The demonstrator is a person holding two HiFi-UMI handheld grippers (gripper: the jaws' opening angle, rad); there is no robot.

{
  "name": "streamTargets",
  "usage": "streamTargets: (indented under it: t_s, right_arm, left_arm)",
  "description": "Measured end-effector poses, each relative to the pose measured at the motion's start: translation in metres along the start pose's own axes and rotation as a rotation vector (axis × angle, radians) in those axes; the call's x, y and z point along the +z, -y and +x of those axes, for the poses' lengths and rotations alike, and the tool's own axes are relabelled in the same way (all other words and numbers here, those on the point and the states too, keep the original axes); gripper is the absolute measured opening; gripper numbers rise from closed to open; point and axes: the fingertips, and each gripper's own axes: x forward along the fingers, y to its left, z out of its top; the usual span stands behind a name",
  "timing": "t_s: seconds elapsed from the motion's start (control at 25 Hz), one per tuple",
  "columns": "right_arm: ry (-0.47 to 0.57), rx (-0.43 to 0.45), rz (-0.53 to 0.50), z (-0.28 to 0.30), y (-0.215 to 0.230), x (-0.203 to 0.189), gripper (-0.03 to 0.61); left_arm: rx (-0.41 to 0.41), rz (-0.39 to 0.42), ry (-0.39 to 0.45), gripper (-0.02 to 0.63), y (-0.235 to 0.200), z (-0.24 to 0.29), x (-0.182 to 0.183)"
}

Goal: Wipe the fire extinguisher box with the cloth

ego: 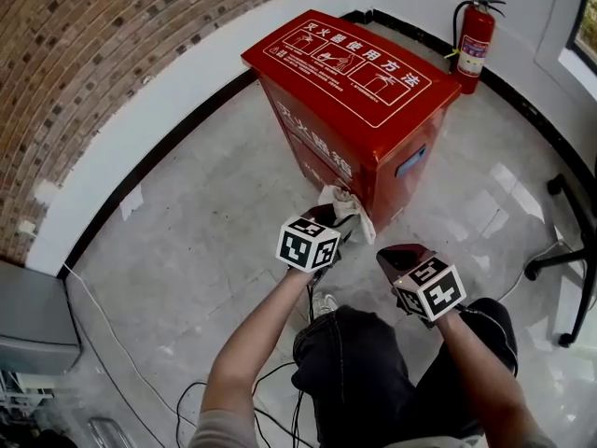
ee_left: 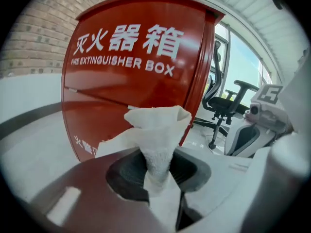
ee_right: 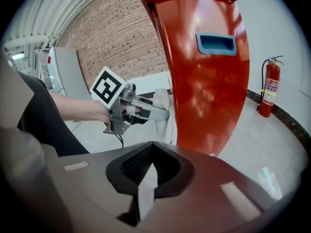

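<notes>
Down at the lower front corner of the red fire extinguisher box (ego: 354, 73), the white cloth (ego: 347, 205) is held against the metal, pinched between the jaws of the left gripper (ego: 334, 218). The right gripper (ego: 398, 258) is kept just beside it at 4 o'clock, jaws closed on nothing. A fire extinguisher (ego: 474, 45) is seen at 1 o'clock, an office chair (ego: 563, 250) at 3 o'clock, and cables (ego: 280, 373) at 6 o'clock.

Dark trousers (ego: 373, 362), a pale grey short sleeve (ego: 222, 427) and a white shoe (ego: 325, 303) clothe the person. The left tongs (ego: 341, 211) and right tongs (ego: 394, 255) have glossy maroon-brown shells and ribbed black inner pads (ee_right: 138, 164). Each is topped by a white cube (ego: 307, 243) printed with black square markers. A thin black cable (ee_right: 118, 139) hangs from the left tongs' grey metal frame.
</notes>
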Motion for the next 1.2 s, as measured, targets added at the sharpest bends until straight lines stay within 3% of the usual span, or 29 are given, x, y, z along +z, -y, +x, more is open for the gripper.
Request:
streamTargets:
  t_s: [0.6, 0.8, 1.0, 1.2]
  right_arm:
    - [0.081, 0.012, -0.039, -0.031, -0.016, 0.051, 0.025]
    - [0.107, 0.032, -0.104, -0.035, -0.031, 0.072, 0.025]
    - [0.126, 0.056, -0.148, -0.027, -0.043, 0.094, 0.026]
    - [0.120, 0.082, -0.117, -0.003, -0.058, 0.122, 0.025]
  left_arm:
    - [0.031, 0.213, 0.145, 0.110, 0.040, -0.093, 0.149]
    - [0.023, 0.300, 0.094, 0.112, 0.050, -0.105, 0.170]
    - [-0.015, 0.273, 0.083, 0.110, 0.037, -0.107, 0.165]
    - [0.005, 0.195, 0.058, 0.110, -0.015, -0.116, 0.157]
